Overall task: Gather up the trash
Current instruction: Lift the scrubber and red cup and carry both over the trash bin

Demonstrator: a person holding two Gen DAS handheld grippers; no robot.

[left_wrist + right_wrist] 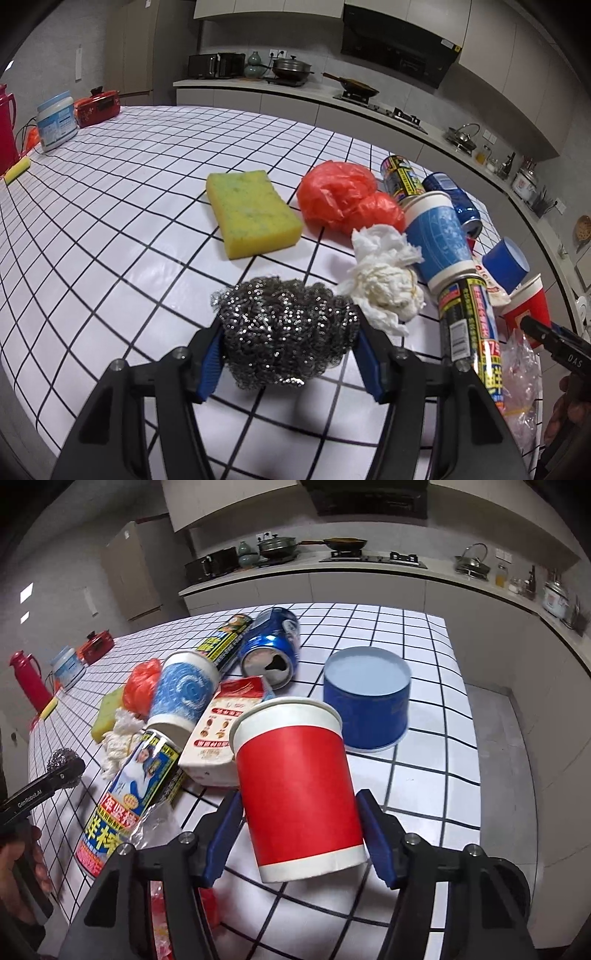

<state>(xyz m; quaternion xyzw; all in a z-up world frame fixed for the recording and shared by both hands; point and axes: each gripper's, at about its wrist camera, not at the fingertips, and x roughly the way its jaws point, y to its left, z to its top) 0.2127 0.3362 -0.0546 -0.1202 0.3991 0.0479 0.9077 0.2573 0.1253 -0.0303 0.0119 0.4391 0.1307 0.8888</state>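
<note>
Between the left gripper's fingers sits a gripped steel scourer, while the right gripper clasps a red paper cup.

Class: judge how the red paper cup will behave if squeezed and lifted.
The red paper cup looks thin-walled, so it probably dents under pressure. It seems empty, so likely light. It tilts between the right gripper fingers, so it may slip or tip.

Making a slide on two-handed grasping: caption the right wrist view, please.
Right gripper brackets a red-and-white paper cup on the grid-patterned tablecloth, amid scattered trash.
</note>
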